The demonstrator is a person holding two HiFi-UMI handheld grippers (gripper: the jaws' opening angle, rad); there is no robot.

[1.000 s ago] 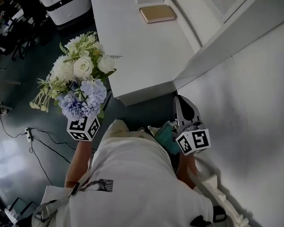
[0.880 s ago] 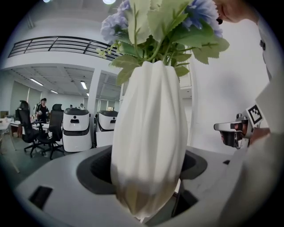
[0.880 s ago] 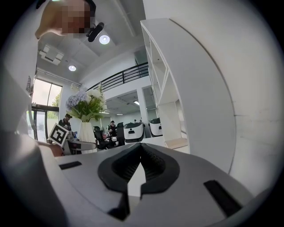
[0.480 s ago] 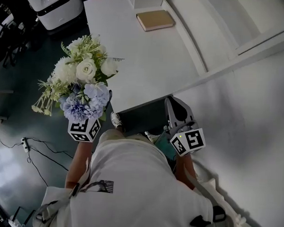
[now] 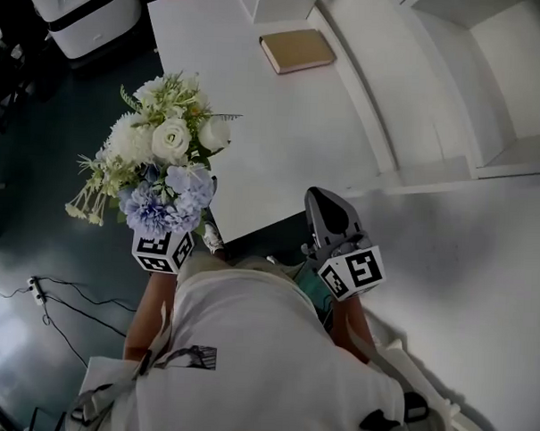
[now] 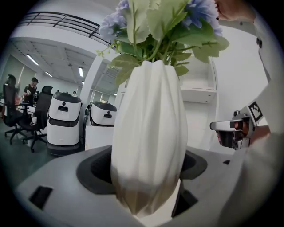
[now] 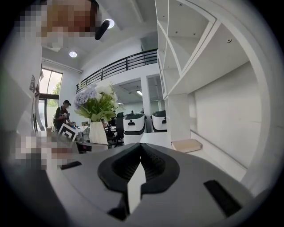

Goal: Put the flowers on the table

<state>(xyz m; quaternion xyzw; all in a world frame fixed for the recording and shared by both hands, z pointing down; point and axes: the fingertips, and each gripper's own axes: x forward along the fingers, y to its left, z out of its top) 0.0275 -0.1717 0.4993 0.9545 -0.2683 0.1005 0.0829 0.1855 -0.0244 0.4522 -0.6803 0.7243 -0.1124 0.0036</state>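
A bouquet of white and blue flowers (image 5: 161, 161) stands upright in a ribbed white vase (image 6: 148, 133). My left gripper (image 6: 146, 177) is shut on the vase's lower body, and the blooms hide its jaws in the head view. The bouquet hangs over the dark floor, just left of the white table's (image 5: 283, 130) near corner. My right gripper (image 5: 328, 217) hovers at the table's near edge with its jaws together and nothing between them. The right gripper view looks past that gripper (image 7: 140, 166) to the same flowers (image 7: 95, 104) at the left.
A tan book (image 5: 298, 50) lies on the far part of the table. White shelving (image 5: 489, 104) lines the right side. White wheeled machines (image 6: 64, 119) stand beyond the table's left, with seated people (image 6: 31, 86) behind them. Cables (image 5: 34, 289) trail on the floor.
The table's near corner has drawn closer to both grippers. The right gripper has shifted a little left and up in the picture. The vase stays in the left gripper.
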